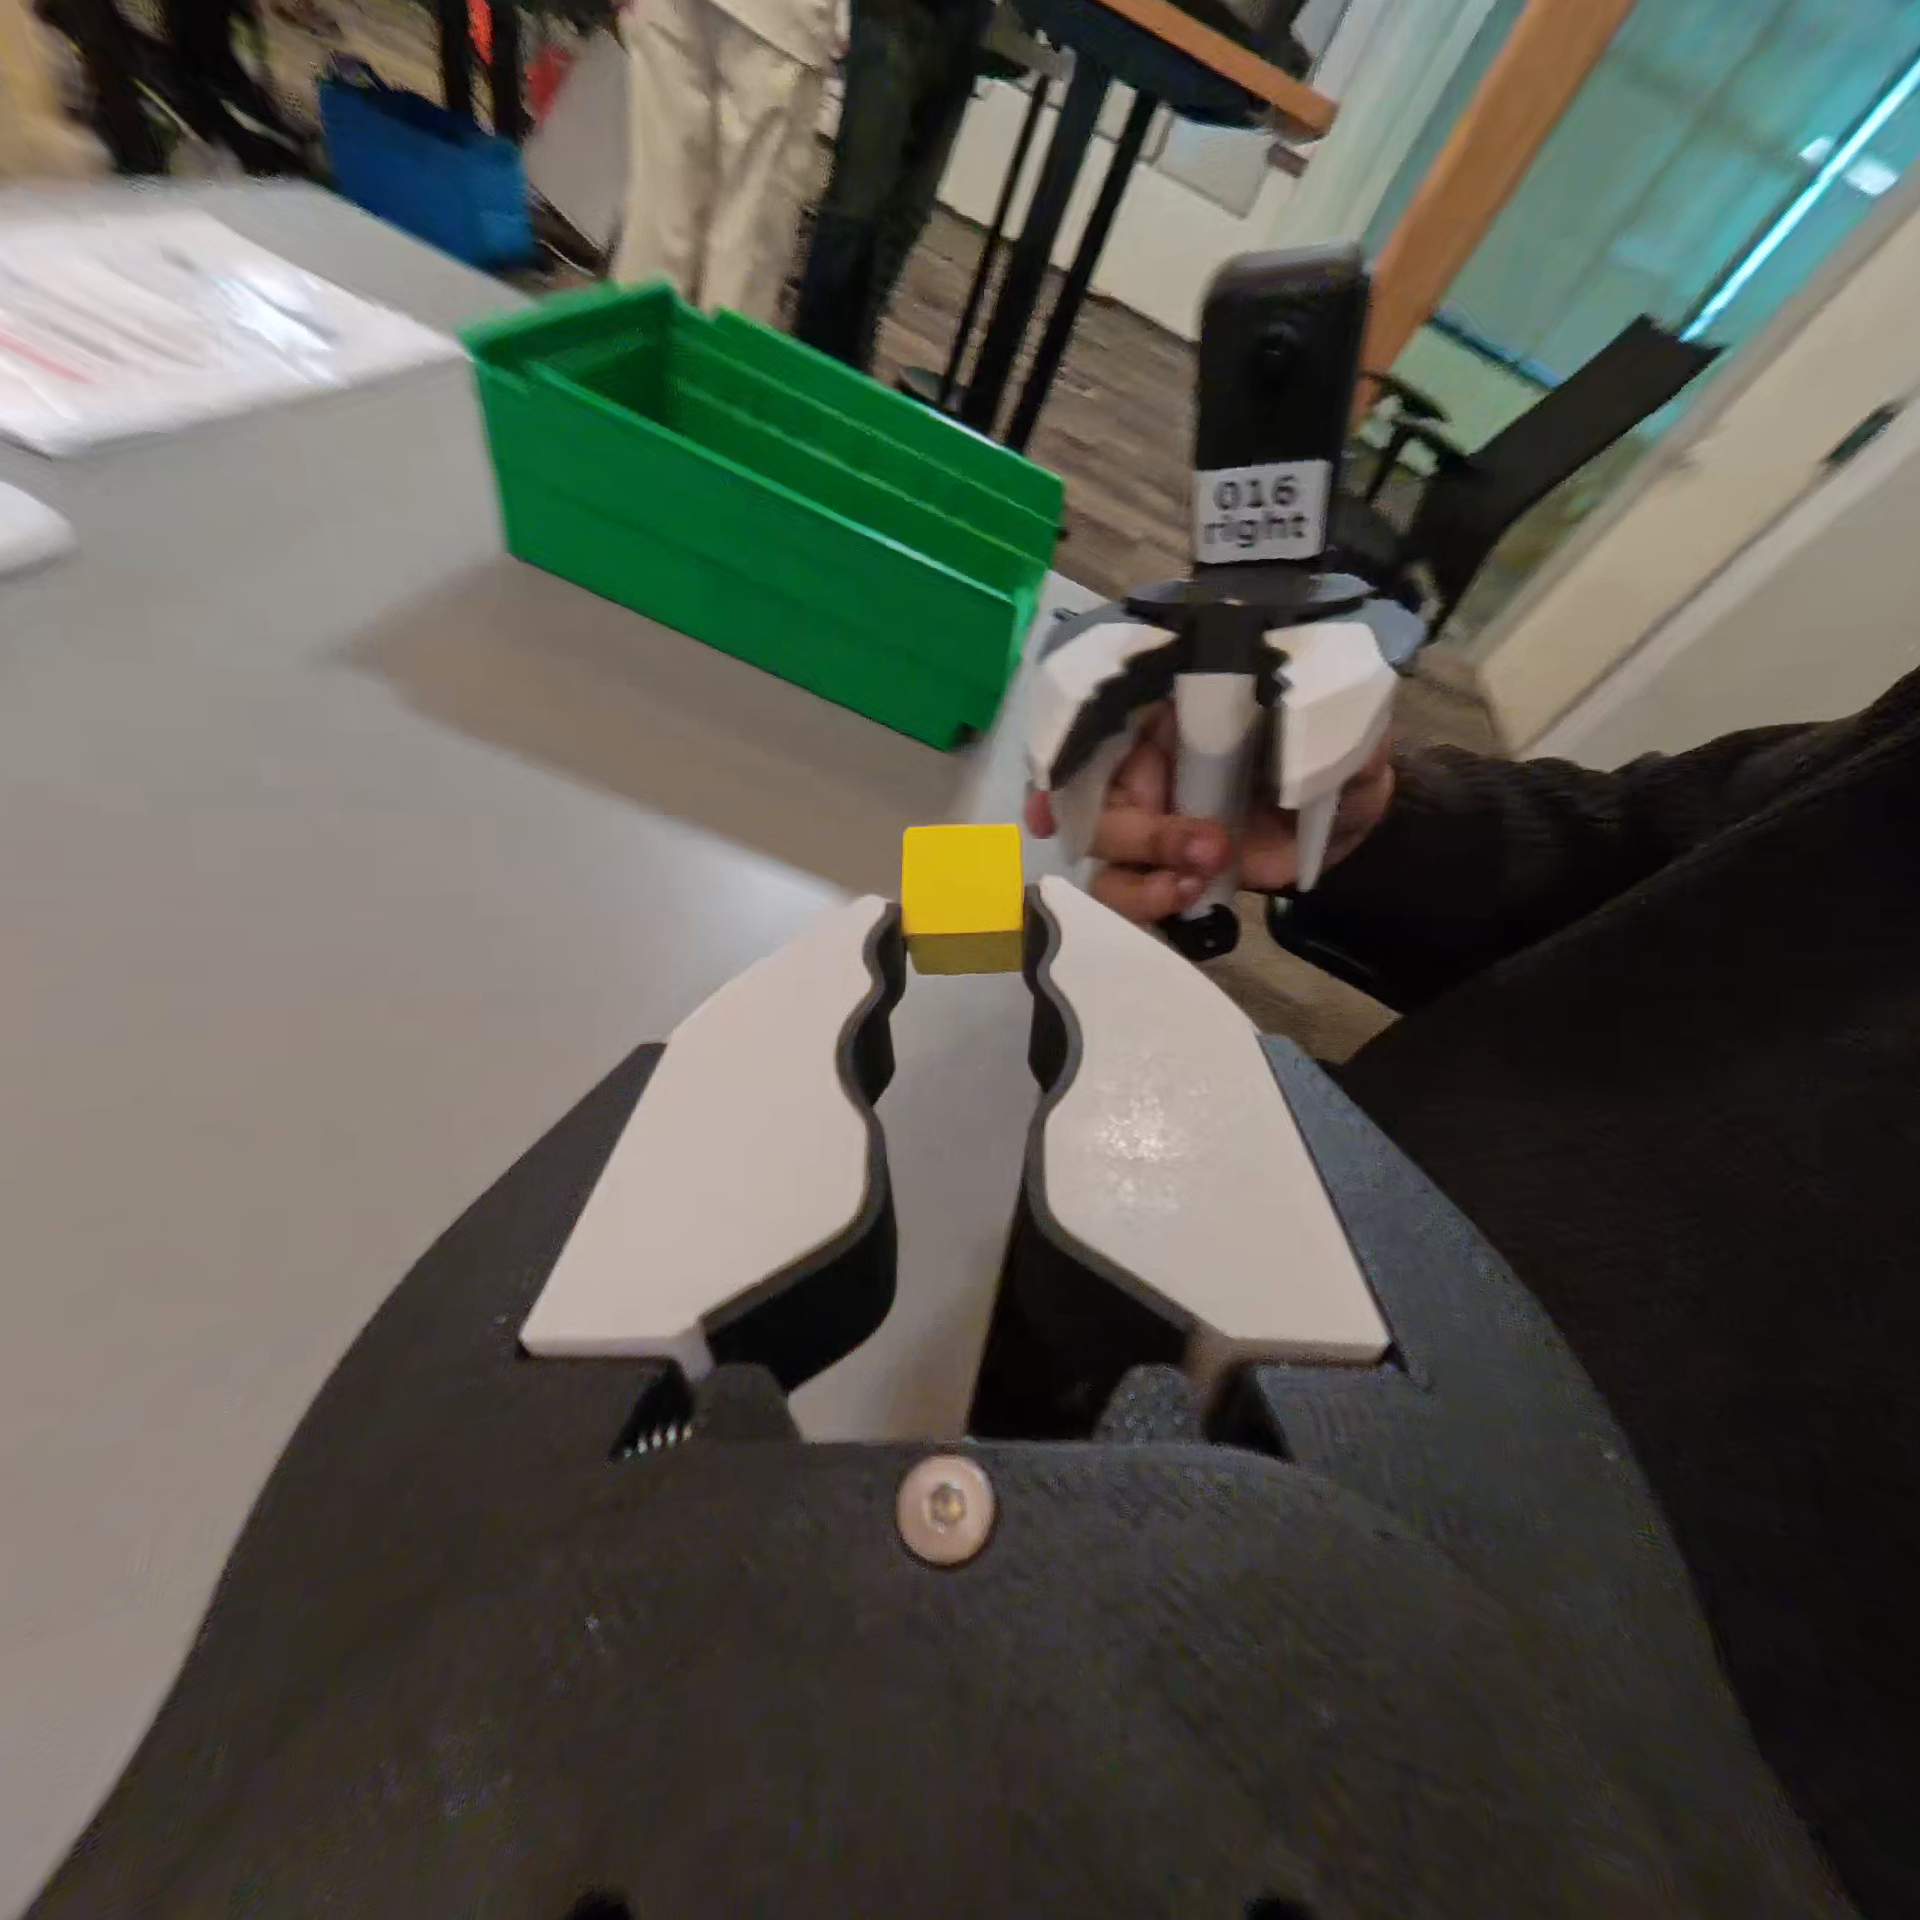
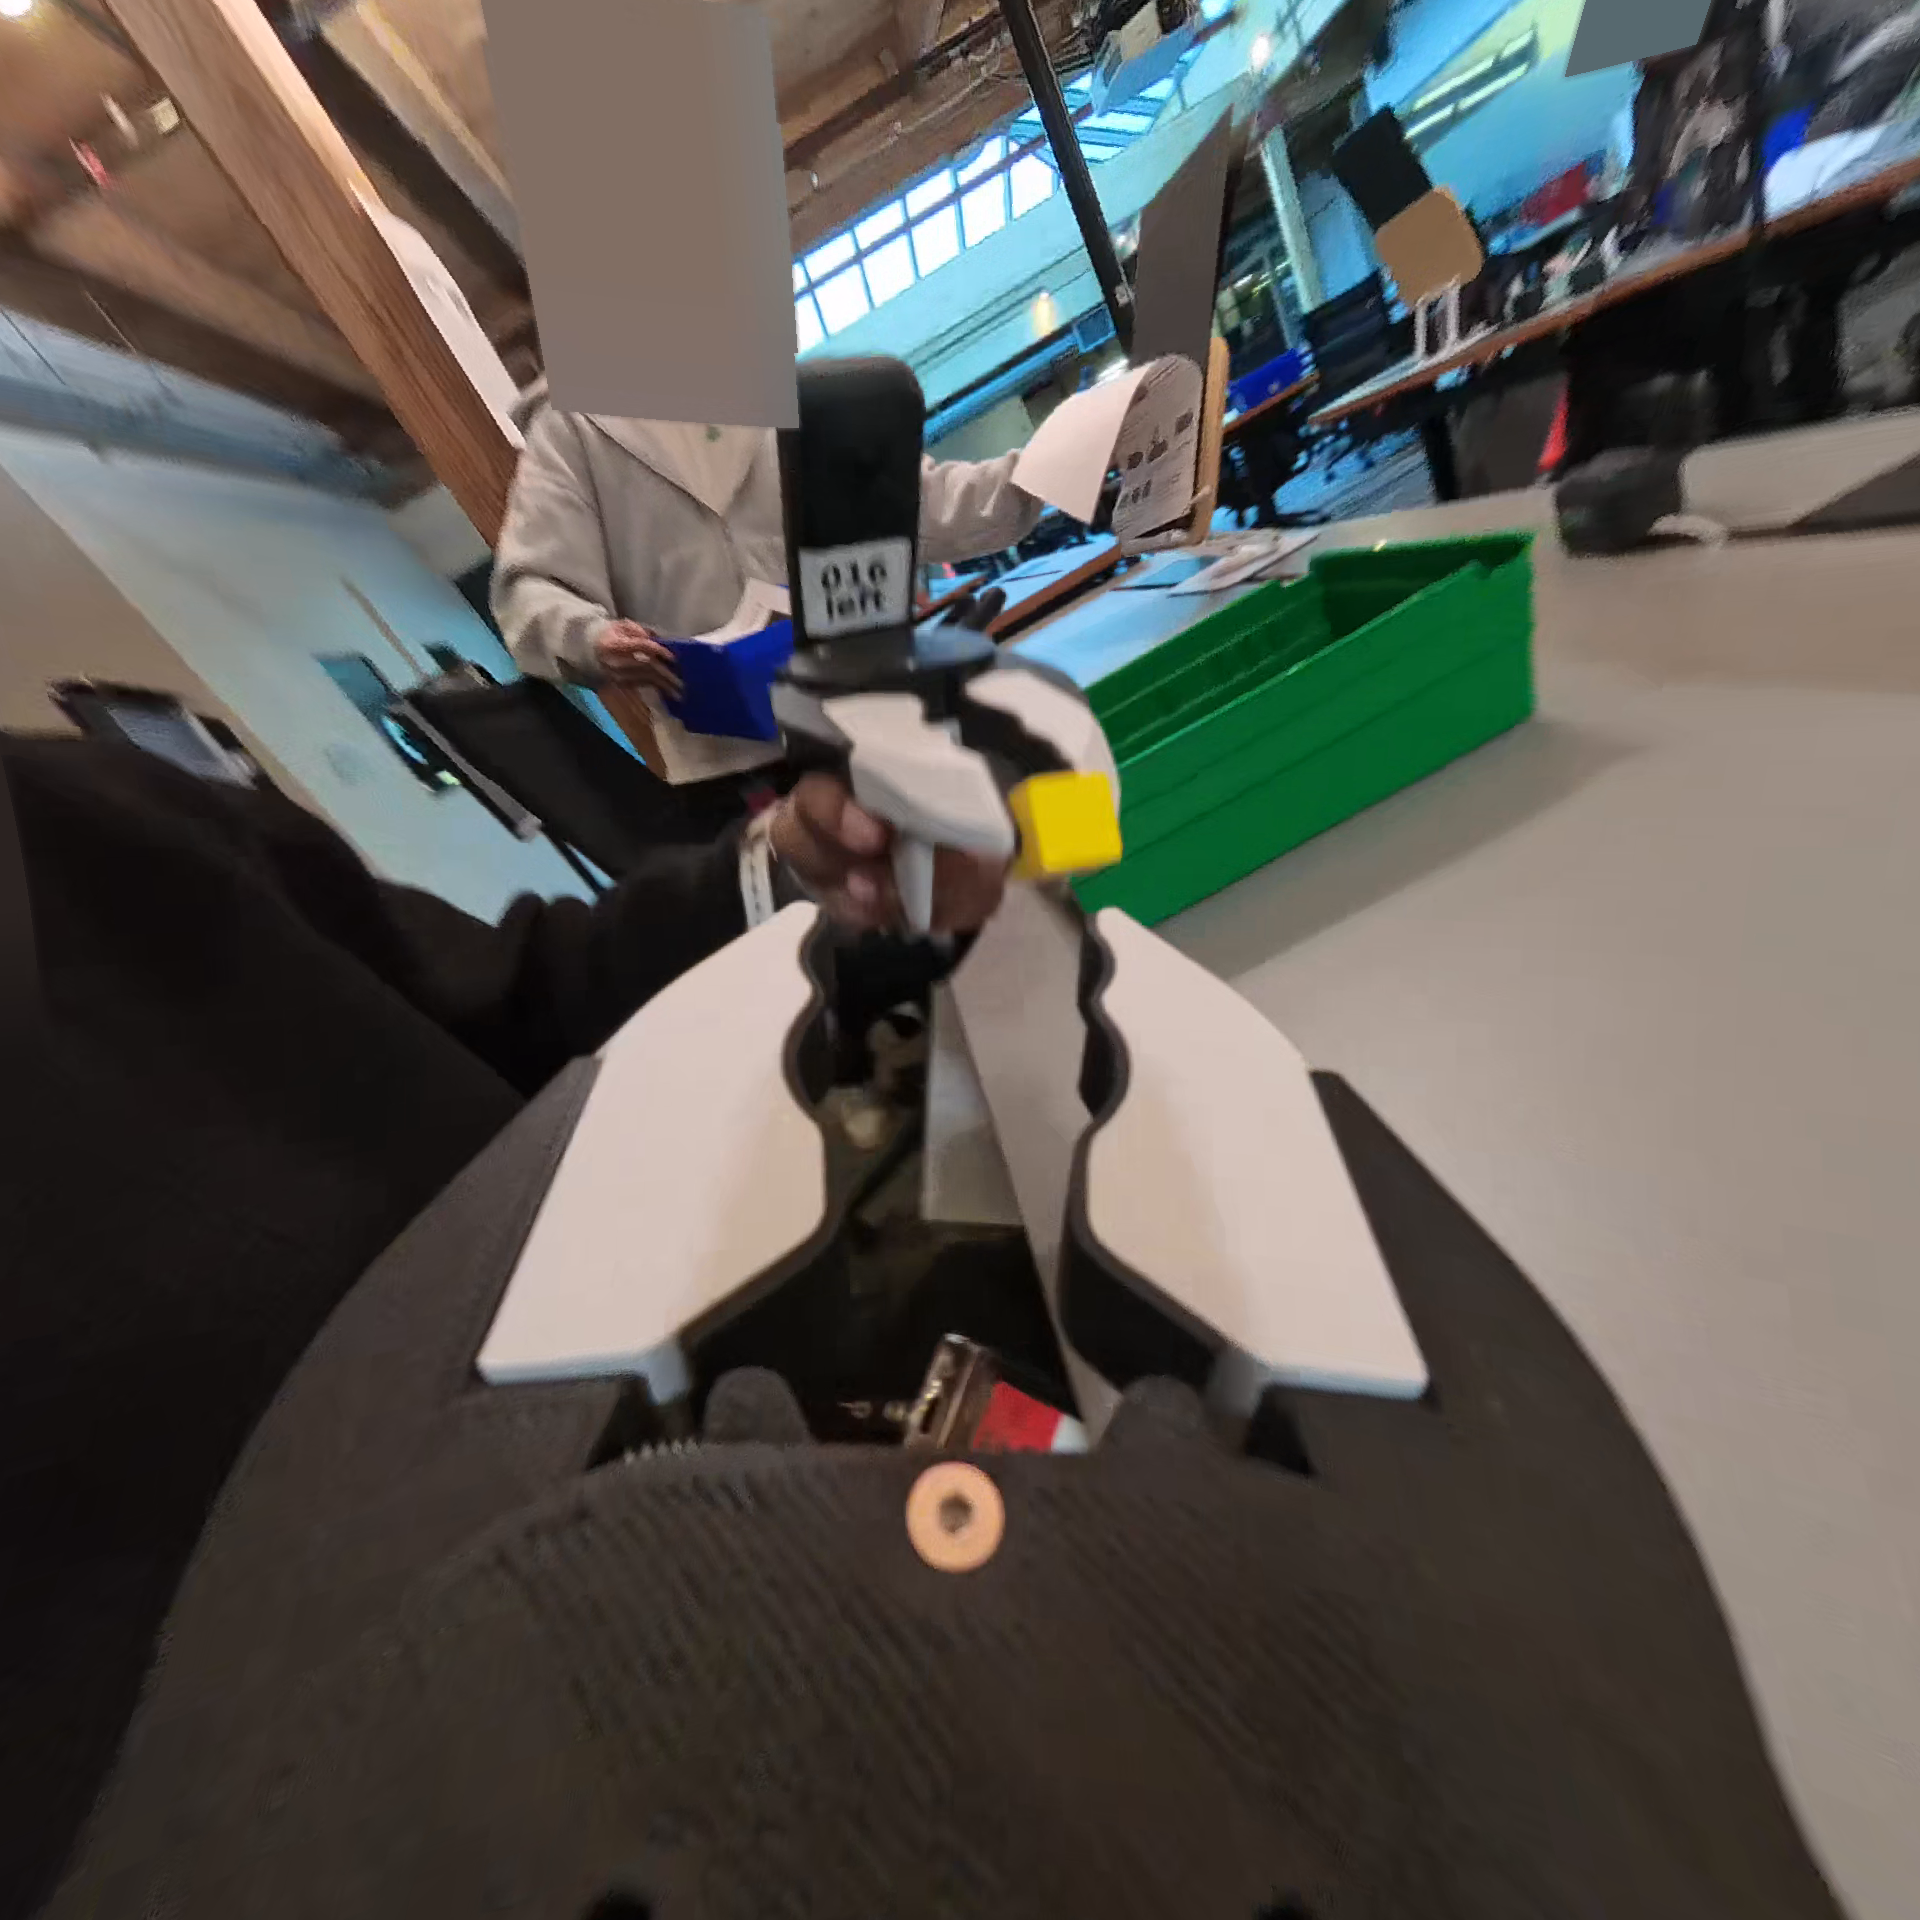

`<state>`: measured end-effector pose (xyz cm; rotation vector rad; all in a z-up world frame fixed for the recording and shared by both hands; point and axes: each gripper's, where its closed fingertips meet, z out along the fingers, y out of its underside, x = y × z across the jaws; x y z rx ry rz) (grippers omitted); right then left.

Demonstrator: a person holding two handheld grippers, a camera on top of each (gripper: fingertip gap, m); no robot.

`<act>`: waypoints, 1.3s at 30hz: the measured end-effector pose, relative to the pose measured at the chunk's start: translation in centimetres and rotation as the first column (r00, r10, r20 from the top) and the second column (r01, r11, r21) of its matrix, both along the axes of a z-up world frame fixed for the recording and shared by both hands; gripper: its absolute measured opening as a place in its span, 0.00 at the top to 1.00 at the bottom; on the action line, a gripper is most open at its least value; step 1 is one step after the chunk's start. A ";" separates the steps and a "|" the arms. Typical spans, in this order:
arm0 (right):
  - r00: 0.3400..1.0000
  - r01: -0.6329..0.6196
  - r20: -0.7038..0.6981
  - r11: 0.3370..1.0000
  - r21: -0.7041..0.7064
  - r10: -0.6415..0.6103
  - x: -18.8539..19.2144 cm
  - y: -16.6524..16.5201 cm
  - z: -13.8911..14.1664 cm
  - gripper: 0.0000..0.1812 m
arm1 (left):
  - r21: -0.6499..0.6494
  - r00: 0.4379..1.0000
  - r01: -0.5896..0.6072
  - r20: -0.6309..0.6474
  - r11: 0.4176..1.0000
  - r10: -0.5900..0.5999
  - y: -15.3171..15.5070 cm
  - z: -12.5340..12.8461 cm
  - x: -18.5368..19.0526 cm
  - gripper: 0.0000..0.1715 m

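Nearest the lens, left gripper (image 1: 964,914), white-fingered on a black textured body, clenched on a small yellow cube (image 1: 962,899), glossy and hard-looking, pinched right at the fingertips and held in the air above the pale grey table (image 1: 312,987). Beyond the cube and a little left of it, stacked green plastic bins (image 1: 769,520), open-topped, resting on that table near its far edge. Right of the cube and slightly farther off, right gripper (image 1: 1210,800), gripped by a hand (image 1: 1174,831) from a dark sleeve, fingers pointing downward and spread apart with nothing between them.

From the right wrist view, right gripper (image 2: 951,925) released, jaws wide, the gap filled only by background. Just past its tips, left gripper (image 2: 1044,826) with the yellow cube (image 2: 1065,823) clamped at its end, in front of the green bins (image 2: 1330,686). Behind the cube, a person in a light jacket holding a blue box (image 2: 727,681); possibly a bin too, though blur makes that unclear.
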<state>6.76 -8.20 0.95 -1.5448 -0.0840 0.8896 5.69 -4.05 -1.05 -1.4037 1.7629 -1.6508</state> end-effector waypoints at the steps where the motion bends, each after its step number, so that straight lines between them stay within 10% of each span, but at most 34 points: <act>1: 0.999 -0.004 -0.048 1.000 -0.020 0.003 0.2 0.0 -0.9 0.76 | -0.037 0.999 0.024 -0.025 0.999 -0.025 -1.2 -1.8 0.2 0.87; 8: 1.000 -0.009 -0.019 0.981 -0.196 0.006 2.0 -0.2 -7.3 0.80 | -0.266 0.973 0.092 -0.180 0.960 -0.144 -3.5 -7.5 -0.2 0.87; 39: 0.970 -0.238 -0.136 0.903 -0.358 0.202 -1.9 0.0 -11.2 0.84 | -0.372 0.922 0.241 -0.201 0.896 -0.332 -5.1 -9.7 -1.5 0.87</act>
